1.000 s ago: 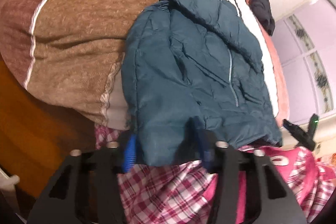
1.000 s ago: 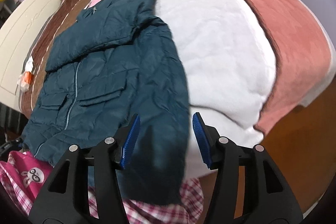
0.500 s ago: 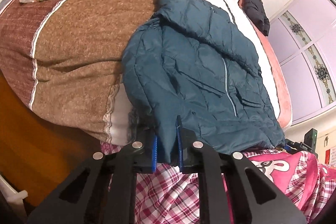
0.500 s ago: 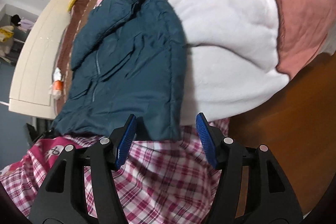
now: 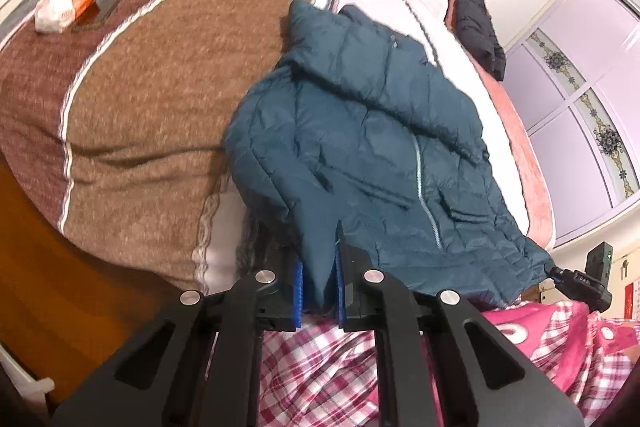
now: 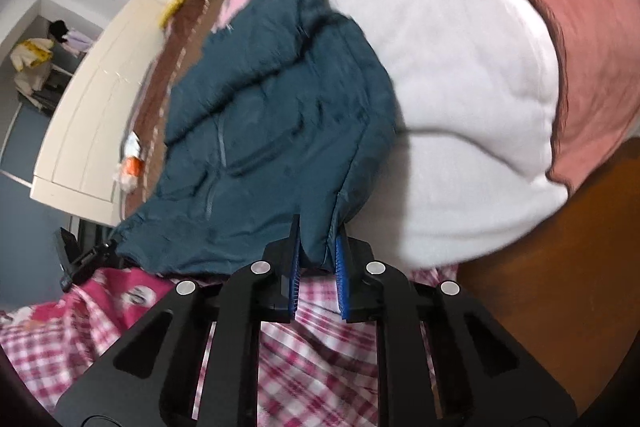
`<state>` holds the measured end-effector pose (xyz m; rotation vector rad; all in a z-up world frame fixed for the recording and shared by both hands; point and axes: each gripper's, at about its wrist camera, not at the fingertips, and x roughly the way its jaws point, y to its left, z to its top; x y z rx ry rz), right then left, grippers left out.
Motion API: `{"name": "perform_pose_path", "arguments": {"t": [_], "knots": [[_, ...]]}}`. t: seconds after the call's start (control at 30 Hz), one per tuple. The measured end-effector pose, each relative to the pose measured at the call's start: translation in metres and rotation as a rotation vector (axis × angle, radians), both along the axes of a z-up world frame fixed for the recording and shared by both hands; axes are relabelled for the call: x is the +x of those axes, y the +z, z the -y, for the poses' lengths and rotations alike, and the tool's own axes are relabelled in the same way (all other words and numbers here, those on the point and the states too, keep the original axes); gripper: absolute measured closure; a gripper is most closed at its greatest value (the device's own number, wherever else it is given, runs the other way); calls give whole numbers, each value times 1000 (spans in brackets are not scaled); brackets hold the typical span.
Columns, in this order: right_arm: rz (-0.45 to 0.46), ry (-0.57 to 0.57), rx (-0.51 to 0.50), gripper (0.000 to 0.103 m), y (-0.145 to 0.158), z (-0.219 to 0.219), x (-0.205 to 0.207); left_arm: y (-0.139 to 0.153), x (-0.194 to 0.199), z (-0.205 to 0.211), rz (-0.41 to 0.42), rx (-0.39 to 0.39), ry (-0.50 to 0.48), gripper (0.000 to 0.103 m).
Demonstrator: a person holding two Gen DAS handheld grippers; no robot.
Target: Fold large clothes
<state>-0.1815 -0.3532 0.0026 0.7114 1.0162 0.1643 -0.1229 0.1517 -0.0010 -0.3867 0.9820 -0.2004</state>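
Both grippers have just been closing: a second ago each stood wide around the hem of the teal jacket [image 5: 360, 155]. The left gripper [image 5: 318, 291] now pinches one bottom corner, the right gripper [image 6: 318, 267] the other. The jacket lies front up on the bed [image 5: 140, 115], hem at the near edge.

Left gripper [image 5: 318, 283] and right gripper [image 6: 318, 267] angled downward, jaws just closed.
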Motion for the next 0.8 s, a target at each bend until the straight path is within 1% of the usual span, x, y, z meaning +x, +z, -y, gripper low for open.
{"name": "perform_pose_path", "arguments": {"t": [0.23, 0.33, 0.43, 0.57, 0.67, 0.8], "knots": [[118, -18, -14, 89, 46, 4, 28, 33, 17, 1, 82, -1, 8, 91], [167, -31, -4, 89, 70, 11, 52, 53, 32, 0, 128, -13, 20, 91], [190, -32, -12, 89, 86, 18, 74, 70, 51, 0, 161, -26, 32, 91], [213, -33, -34, 89, 109, 27, 117, 90, 83, -2, 189, -38, 41, 91], [234, -34, -55, 89, 125, 31, 153, 108, 115, -3, 217, -54, 45, 91], [258, -47, -70, 89, 145, 40, 209, 126, 157, -2, 249, -38, 43, 91]]}}
